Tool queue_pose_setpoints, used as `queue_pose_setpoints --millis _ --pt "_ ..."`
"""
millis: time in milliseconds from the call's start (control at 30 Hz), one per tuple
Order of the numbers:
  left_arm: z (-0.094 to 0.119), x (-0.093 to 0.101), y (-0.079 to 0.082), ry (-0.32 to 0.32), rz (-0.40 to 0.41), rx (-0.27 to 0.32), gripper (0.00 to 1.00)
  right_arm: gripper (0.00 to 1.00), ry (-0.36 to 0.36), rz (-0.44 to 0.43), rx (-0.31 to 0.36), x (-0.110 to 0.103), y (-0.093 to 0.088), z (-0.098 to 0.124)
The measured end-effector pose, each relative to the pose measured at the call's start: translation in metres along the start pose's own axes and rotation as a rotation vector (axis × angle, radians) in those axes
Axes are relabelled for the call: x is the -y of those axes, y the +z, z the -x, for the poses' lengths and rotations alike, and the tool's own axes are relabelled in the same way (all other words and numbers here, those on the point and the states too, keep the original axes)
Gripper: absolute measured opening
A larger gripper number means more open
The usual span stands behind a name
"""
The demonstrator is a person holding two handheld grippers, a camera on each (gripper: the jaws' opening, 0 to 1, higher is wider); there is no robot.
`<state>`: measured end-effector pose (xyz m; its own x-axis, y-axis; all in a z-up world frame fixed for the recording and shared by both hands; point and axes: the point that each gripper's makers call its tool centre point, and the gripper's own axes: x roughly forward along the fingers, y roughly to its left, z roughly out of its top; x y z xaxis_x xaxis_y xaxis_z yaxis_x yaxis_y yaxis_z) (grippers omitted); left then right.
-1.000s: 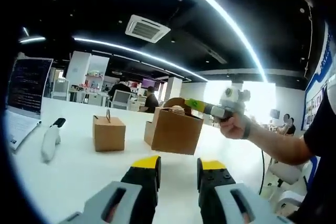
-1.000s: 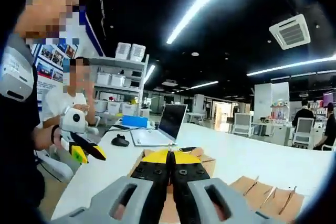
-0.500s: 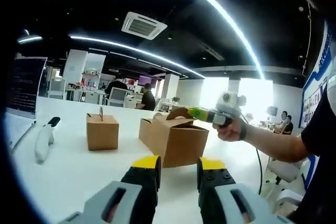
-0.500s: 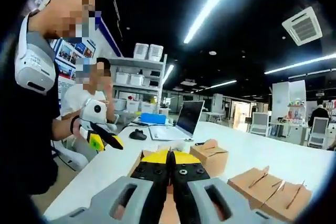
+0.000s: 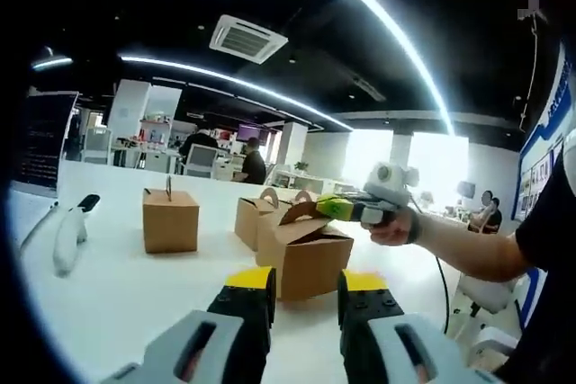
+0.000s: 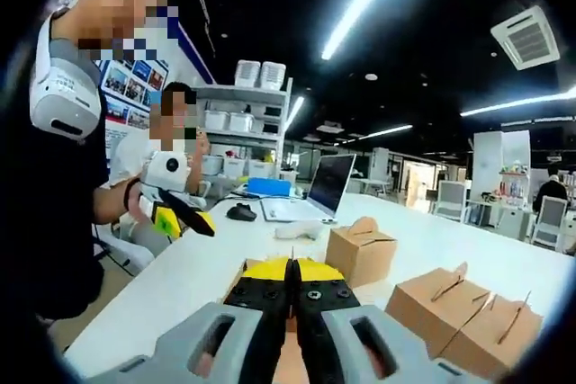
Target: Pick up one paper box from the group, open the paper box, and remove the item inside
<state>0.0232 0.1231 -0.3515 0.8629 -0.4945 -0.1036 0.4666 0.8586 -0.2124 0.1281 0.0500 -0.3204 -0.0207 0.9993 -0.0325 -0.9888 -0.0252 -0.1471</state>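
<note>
In the left gripper view, the left claw (image 5: 306, 283) stands open with a clear gap between its yellow-tipped jaws and nothing between them. Just beyond it on the white counter (image 5: 117, 285) sits a brown paper box (image 5: 304, 256) with its top flap raised. The right claw (image 5: 322, 209), held in a person's hand (image 5: 394, 224), comes in from the right and is closed on the top flap of that box.

A second box (image 5: 255, 217) with a curved handle stands just behind the first, and a third box (image 5: 170, 219), closed with an upright handle, stands apart to the left, farther toward the far edge of the counter. Near the left edge lie a white controller (image 5: 65, 238) and an open laptop (image 5: 43, 143).

In the right gripper view, the right claw (image 6: 290, 264) has its jaws pressed together, with a strip of brown cardboard showing just under them. The left claw (image 6: 184, 216) shows at the left in the person's other hand (image 6: 137, 200), off the counter's near edge. On the counter (image 6: 198, 267) stand a closed box (image 6: 360, 249) ahead and two more boxes (image 6: 463, 314) touching each other to the right. A laptop (image 6: 310, 193) and a black mouse (image 6: 241, 212) sit toward the far end.
</note>
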Motion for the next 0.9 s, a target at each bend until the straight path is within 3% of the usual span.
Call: queue_pose_setpoints --millis 900 --pt "0.0 0.0 0.001 -0.003 -0.001 -0.001 0.3 0.03 0.087 -0.04 0.015 -0.007 -0.013 0.003"
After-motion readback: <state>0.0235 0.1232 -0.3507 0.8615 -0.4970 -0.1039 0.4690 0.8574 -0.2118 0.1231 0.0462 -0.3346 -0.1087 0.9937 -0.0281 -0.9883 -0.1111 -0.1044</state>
